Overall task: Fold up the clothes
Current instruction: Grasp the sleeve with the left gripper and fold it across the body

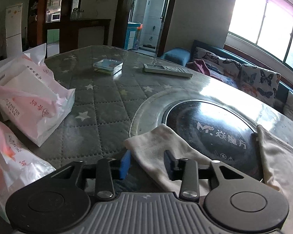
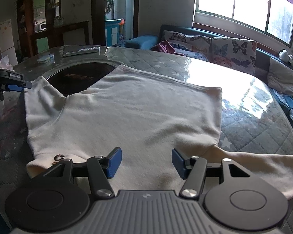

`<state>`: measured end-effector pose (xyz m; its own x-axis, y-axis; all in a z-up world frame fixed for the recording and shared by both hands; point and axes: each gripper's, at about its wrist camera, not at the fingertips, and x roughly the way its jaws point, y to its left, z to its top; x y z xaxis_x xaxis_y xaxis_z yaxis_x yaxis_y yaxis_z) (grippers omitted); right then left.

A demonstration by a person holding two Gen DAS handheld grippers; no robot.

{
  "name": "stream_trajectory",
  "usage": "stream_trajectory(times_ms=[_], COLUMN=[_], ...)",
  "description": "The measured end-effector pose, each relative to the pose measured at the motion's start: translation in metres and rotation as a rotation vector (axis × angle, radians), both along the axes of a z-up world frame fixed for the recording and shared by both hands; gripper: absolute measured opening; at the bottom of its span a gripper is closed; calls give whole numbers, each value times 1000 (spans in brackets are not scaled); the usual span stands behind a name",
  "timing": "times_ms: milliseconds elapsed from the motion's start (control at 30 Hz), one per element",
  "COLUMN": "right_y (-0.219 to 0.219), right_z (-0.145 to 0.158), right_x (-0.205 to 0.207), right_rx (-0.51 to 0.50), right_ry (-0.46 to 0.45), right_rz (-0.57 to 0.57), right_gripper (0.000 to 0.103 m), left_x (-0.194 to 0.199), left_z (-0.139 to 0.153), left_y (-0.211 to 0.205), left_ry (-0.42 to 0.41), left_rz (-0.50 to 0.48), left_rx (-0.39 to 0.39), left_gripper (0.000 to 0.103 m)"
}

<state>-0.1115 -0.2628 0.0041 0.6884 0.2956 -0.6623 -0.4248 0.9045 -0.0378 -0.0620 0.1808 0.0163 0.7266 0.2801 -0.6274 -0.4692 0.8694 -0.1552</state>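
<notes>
A cream T-shirt lies spread flat on the surface, a quilted star-print cover under a glossy sheet, with its hem toward the far edge and its collar toward the near edge. One sleeve reaches out over the rim of the round black cooktop set into the middle of the surface. The left hand-held gripper has its blue pads spread wide on either side of this sleeve, low over it, not closed on the cloth. The right hand-held gripper hovers over the shirt near its collar end, jaws likewise wide apart and holding nothing. Near the left edge of the surface stand white and pink shopping bags. Toward the far edge lie a remote control and a small clear box, well apart from the shirt.
</notes>
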Motion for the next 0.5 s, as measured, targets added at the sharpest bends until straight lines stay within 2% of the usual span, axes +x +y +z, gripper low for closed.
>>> stream_trajectory(times_ms=[133, 300, 400, 500], right_y=[0, -2, -3, -6], right_z=[2, 5, 6, 7], right_x=[-1, -4, -4, -4], right_rx=[4, 17, 28, 45], right_ry=[-4, -7, -5, -4], right_rz=[-1, -5, -8, -16], right_gripper=[58, 58, 58, 58], left_x=[1, -3, -11, -16], left_z=[-1, 0, 16, 41], left_y=[5, 10, 0, -21], left_ry=[-5, -34, -92, -171], left_rz=[15, 30, -19, -132], left_rx=[-4, -20, -51, -98], left_gripper=[8, 2, 2, 2])
